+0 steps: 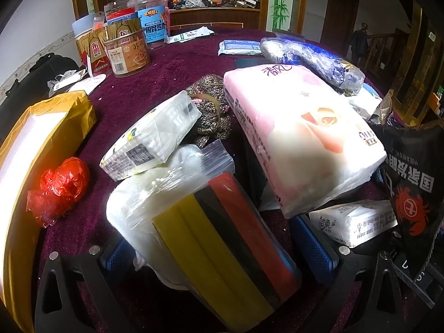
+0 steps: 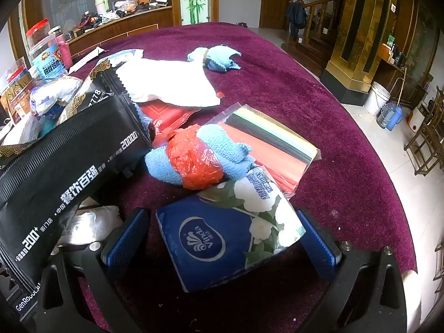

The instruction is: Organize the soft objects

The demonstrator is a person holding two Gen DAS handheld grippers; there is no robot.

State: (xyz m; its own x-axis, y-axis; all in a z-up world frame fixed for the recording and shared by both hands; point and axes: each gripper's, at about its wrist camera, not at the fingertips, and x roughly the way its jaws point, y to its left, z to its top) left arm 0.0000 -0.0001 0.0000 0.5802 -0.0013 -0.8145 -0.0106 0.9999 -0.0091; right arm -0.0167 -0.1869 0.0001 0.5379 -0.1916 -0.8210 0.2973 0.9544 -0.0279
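Observation:
In the left wrist view my left gripper (image 1: 219,252) is open around a clear bag of yellow, black and red sheets with white cloth (image 1: 205,233), which lies between its blue pads (image 1: 313,247). A small tissue pack (image 1: 152,136) leans on it, beside a large pink tissue pack (image 1: 299,141) and a knitted item (image 1: 211,105). In the right wrist view my right gripper (image 2: 222,242) is open around a blue Vinda tissue pack (image 2: 222,233). Beyond lie a blue cloth wrapped in red plastic (image 2: 197,161) and a coloured sheet pack (image 2: 277,144).
The table has a maroon cloth (image 2: 319,105). Jars and cans (image 1: 125,44) stand far left. A yellow package (image 1: 33,149) and red plastic ball (image 1: 61,186) lie at left. A black wipes packet (image 2: 66,163), white cloth (image 2: 166,83) and blue rag (image 2: 219,58) also lie there.

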